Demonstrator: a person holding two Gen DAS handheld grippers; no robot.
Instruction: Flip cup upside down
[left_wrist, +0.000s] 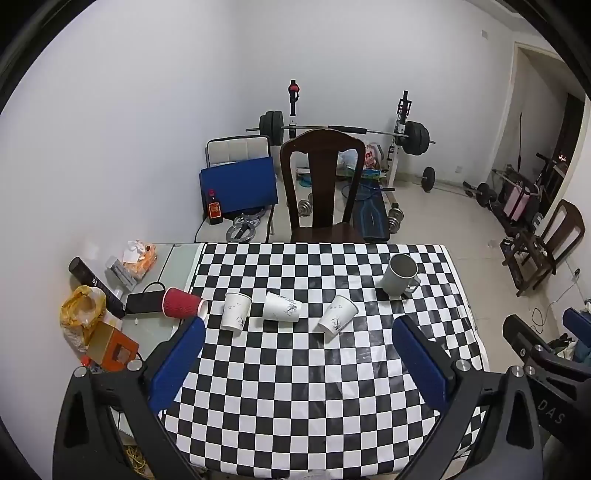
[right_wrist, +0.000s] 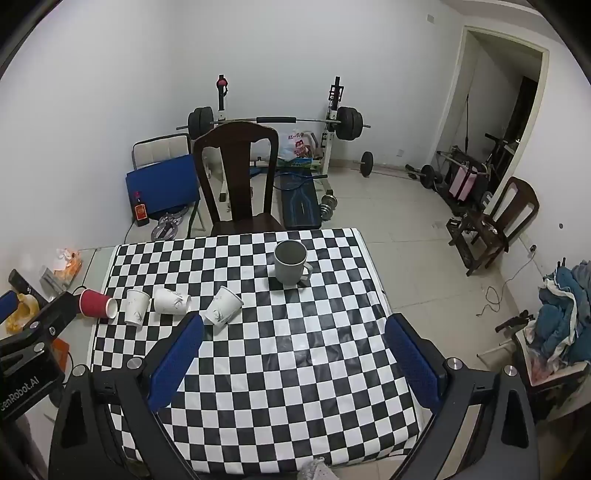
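Both my grippers hang above the near edge of the bench (right_wrist: 295, 369), left gripper (left_wrist: 297, 334) and right gripper (right_wrist: 293, 332), jaws spread wide apart on each, nothing between them. Just beyond, a row on the checkered cloth: a red cup (left_wrist: 183, 303) lying on its side at the left edge, then three white paper cups (left_wrist: 281, 307), all tipped. Farther right, well apart, a grey mug (right_wrist: 290, 261) stands upright, mouth up. Behind the bench, a wooden chair (left_wrist: 322, 177).
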